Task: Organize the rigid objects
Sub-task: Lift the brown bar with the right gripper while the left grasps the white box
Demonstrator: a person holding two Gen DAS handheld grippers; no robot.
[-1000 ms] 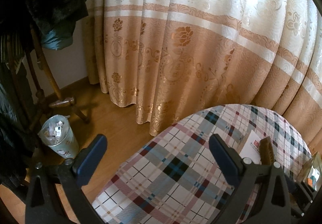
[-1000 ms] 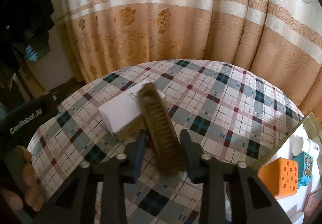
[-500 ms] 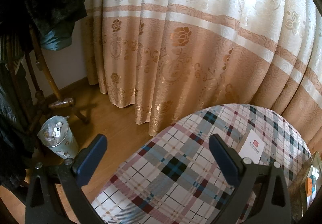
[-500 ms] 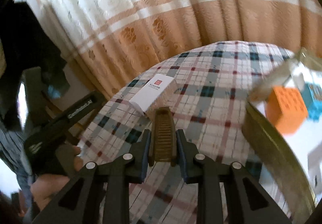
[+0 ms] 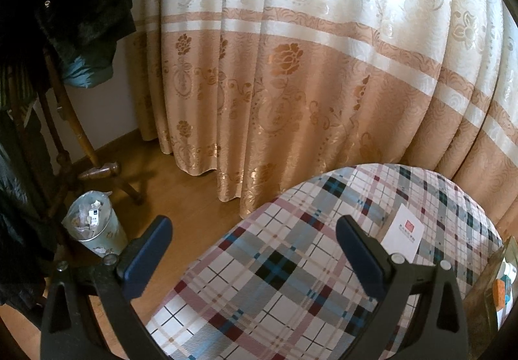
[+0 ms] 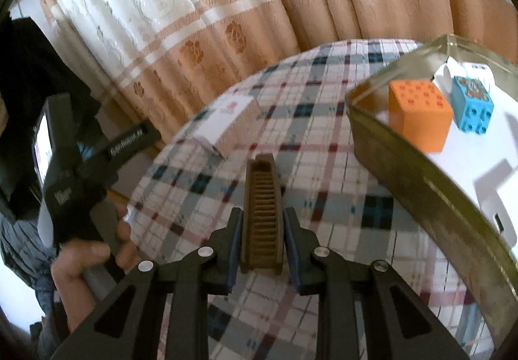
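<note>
Right gripper [image 6: 262, 224] jaws squeeze the brown comb [image 6: 261, 214], pointing fwd; tray [image 6: 404, 162] sits right. Left gripper [image 5: 252, 250] jaws wide, empty.

White box [image 5: 403, 236] on plaid tablecloth [image 5: 275, 279]

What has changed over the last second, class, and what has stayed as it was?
The right gripper, shut on the brown comb, lifted it off the white box and carried it towards the metal tray. The left gripper stayed open and still; the box stayed on the plaid tablecloth.
</note>
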